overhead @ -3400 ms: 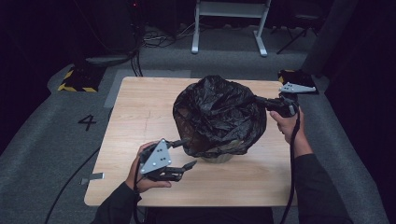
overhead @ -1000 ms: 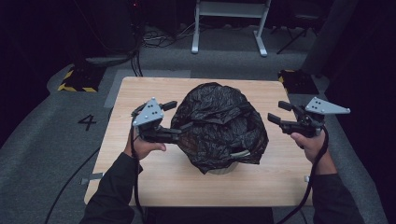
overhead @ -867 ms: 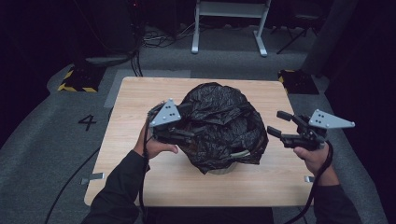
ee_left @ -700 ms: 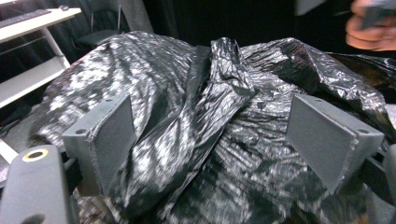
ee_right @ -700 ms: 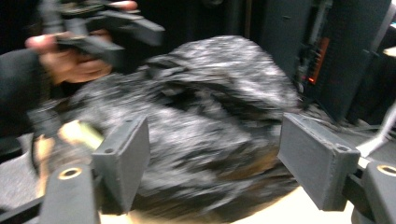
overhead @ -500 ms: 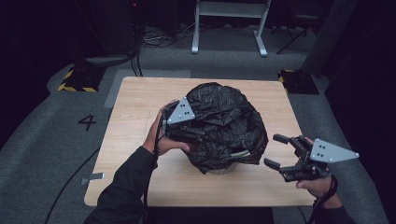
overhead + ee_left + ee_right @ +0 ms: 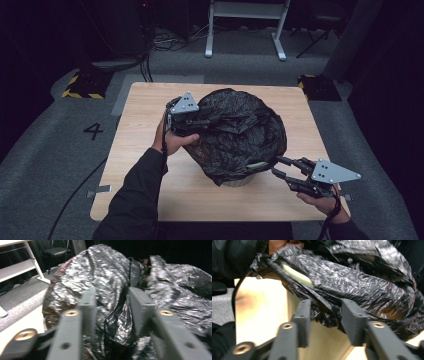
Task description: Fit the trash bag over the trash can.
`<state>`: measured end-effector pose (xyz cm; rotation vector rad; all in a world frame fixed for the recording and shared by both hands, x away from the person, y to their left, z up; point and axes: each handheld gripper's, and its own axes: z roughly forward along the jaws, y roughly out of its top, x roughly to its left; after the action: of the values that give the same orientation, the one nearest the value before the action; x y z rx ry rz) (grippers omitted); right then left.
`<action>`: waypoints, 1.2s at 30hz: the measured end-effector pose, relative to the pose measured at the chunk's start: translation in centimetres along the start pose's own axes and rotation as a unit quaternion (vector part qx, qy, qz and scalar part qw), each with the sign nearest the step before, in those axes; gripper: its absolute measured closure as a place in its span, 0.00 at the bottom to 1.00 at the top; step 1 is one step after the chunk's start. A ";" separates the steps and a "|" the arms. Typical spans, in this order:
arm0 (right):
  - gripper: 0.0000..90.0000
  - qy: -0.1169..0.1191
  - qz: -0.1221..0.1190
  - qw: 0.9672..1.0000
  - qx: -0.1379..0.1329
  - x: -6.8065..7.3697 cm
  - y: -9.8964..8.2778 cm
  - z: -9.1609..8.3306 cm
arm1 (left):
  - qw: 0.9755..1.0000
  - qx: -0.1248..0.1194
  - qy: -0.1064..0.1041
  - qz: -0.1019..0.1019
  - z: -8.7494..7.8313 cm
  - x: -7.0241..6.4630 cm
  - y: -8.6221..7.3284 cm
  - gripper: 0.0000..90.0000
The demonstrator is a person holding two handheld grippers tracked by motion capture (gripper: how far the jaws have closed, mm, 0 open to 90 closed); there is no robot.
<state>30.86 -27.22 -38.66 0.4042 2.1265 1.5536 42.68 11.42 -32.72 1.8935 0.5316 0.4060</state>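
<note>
A crumpled black plastic bag [image 7: 240, 135] is draped over a pale bin [image 7: 239, 182] in the middle of the wooden table [image 7: 145, 150]. My left gripper [image 7: 212, 120] is pushed into the bag's upper left side. Its jaws have just been closing, and a fold of the bag [image 7: 117, 315] sits between them, though the pads [image 7: 137, 305] stand apart. My right gripper [image 7: 276, 166] is low at the bag's lower right hem. Its jaws have also just been closing, and the hanging bag edge [image 7: 324, 312] lies between them unpinched. The bin's pale rim [image 7: 297, 275] peeks out under the bag.
A white metal frame [image 7: 245, 30] stands on the grey floor beyond the table. A yellow-and-black striped block [image 7: 80, 85] lies at the far left, and a dark block [image 7: 320, 85] lies off the table's far right corner. Bare wood surrounds the bag.
My left gripper has moved right, into the bag's upper left side. My right gripper has dropped and come toward the near edge, reaching the bag's lower hem. Both pairs of jaws are narrower.
</note>
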 end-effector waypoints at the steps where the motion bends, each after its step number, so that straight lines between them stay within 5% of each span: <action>1: 0.78 -0.003 -0.001 1.000 0.004 -0.1 -0.1 0.1 | 1.000 0.000 -0.002 0.001 0.0 0.3 -0.1 0.73; 4: 0.97 -0.013 0.001 1.000 0.018 -0.6 -0.7 0.5 | 1.000 -0.007 0.021 -0.003 -0.3 1.5 -0.6 0.90; 9: 1.00 -0.014 0.010 0.999 0.031 -1.3 -1.5 0.7 | 0.999 -0.009 0.035 -0.013 -0.4 2.9 -1.0 0.99; 14: 1.00 -0.015 0.045 0.998 0.036 -2.6 -3.0 0.8 | 0.998 -0.011 0.047 -0.034 0.4 4.9 -1.6 1.00; 17: 1.00 -0.013 0.054 0.997 0.044 -3.1 -3.7 1.1 | 0.997 0.010 0.056 -0.046 1.8 6.1 -2.2 1.00; 19: 1.00 -0.004 0.070 0.996 0.047 -3.5 -4.6 1.3 | 0.996 0.049 0.061 -0.052 3.6 6.9 -3.1 1.00; 24: 1.00 0.000 0.088 0.994 0.070 -3.8 -6.0 1.7 | 0.995 0.072 0.050 -0.053 5.5 6.8 -4.0 1.00; 30: 0.99 -0.018 0.106 0.993 0.057 -4.5 -6.3 1.2 | 0.996 0.054 0.043 -0.061 5.6 6.3 -4.3 1.00; 32: 0.73 -0.027 0.115 0.993 0.027 -4.7 -5.4 -0.3 | 0.995 0.037 0.059 -0.073 4.3 6.4 -4.3 0.94; 33: 0.73 -0.027 0.115 0.993 0.027 -4.7 -5.4 -0.3 | 0.995 0.037 0.059 -0.073 4.3 6.4 -4.3 0.89; 36: 0.48 -0.040 0.091 0.995 -0.006 -4.2 -3.5 -2.3 | 0.994 0.034 0.067 -0.078 3.1 6.5 -4.3 0.60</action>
<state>33.31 -32.24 -40.55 0.6605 2.0676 1.6184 48.96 13.90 -37.67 1.8818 0.7867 0.4186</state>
